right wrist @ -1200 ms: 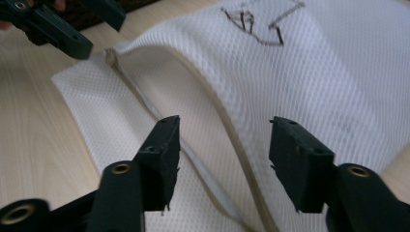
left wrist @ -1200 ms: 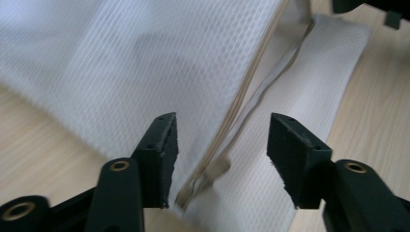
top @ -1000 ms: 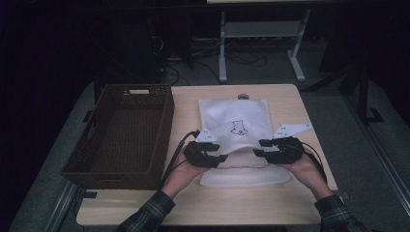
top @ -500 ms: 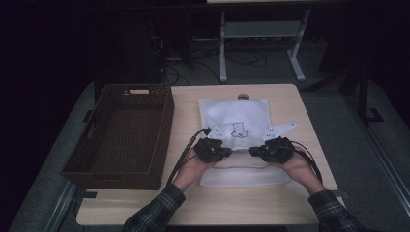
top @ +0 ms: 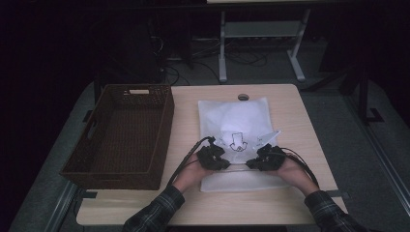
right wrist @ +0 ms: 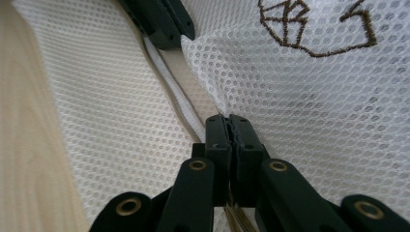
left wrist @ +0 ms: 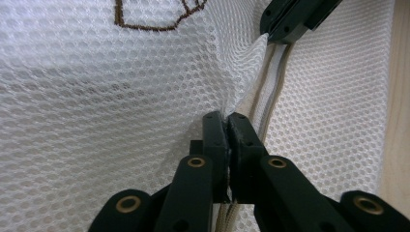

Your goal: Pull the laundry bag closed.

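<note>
You have both grips made: your left gripper and right gripper each have their jaws closed tight on the upper layer of the white mesh bag lying on the worktop beside the empty basket. By the look of it, lifting or opening the bag and getting it to the basket is all ahead of you. Your hands cover the bag's edge from above, and whether it holds anything is hard to make out.

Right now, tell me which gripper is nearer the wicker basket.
Left. The left gripper pinches the white mesh bag on the side next to the wicker basket; the right gripper pinches it farther away.
</note>
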Demonstrator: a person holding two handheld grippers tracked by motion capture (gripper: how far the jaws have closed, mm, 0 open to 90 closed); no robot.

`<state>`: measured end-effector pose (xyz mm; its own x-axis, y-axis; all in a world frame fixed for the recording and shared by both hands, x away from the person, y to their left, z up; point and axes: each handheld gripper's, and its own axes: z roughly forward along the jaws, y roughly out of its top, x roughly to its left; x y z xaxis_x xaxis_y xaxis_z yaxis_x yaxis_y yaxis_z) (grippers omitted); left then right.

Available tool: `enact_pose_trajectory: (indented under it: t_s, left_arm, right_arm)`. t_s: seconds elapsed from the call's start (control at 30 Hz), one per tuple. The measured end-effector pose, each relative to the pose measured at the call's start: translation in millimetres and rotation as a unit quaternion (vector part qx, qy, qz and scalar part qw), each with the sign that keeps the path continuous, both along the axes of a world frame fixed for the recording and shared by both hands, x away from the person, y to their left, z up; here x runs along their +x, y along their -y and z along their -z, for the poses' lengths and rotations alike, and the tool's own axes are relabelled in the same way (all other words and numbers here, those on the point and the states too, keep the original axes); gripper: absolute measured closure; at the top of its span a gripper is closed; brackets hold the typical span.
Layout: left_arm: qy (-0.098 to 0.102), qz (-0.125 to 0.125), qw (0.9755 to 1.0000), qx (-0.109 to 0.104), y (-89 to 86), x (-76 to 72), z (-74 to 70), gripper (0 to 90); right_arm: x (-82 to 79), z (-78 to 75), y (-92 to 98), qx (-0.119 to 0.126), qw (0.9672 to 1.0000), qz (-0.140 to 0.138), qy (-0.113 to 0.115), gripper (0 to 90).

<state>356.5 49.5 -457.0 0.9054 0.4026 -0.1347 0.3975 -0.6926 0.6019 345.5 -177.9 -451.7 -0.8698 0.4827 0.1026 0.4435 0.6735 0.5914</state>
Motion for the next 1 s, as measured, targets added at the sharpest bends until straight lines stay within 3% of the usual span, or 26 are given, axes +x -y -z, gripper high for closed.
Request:
enact_pose_trajectory:
  t_s: [0.13,0.3,0.53,0.7,0.77,1.0]
  left_arm:
    - [-0.008,0.001,0.9999,-0.011,-1.2,-0.3,0.3,78.3]
    - [-0.011,0.0,0.9997,-0.022,-4.8,-2.8,-4.2,58.3]
    - [0.002,-0.011,0.9986,-0.052,-22.1,-13.2,-19.8,45.0]
    - [0.007,-0.021,0.9979,-0.061,-37.9,-24.2,-25.3,38.5]
    - [0.017,-0.029,0.9979,-0.055,-46.1,-29.2,-26.1,38.0]
    - [0.028,-0.059,0.9957,-0.066,-69.1,-45.4,-27.5,34.7]
  right_arm:
    - [0.7,5.5,0.9,0.001,1.0,0.0,-0.004,83.4]
    - [0.2,5.1,3.2,0.019,0.9997,0.004,-0.014,67.9]
    - [-6.5,-11.2,11.7,0.049,0.9986,0.014,0.01,55.8]
    - [-9.2,-17.2,11.7,0.058,0.9981,0.01,0.02,53.6]
    - [-10.2,-19.8,10.2,0.061,0.9979,0.005,0.023,53.7]
    - [-11.2,-26.8,-0.5,0.064,0.9975,-0.016,0.027,55.4]
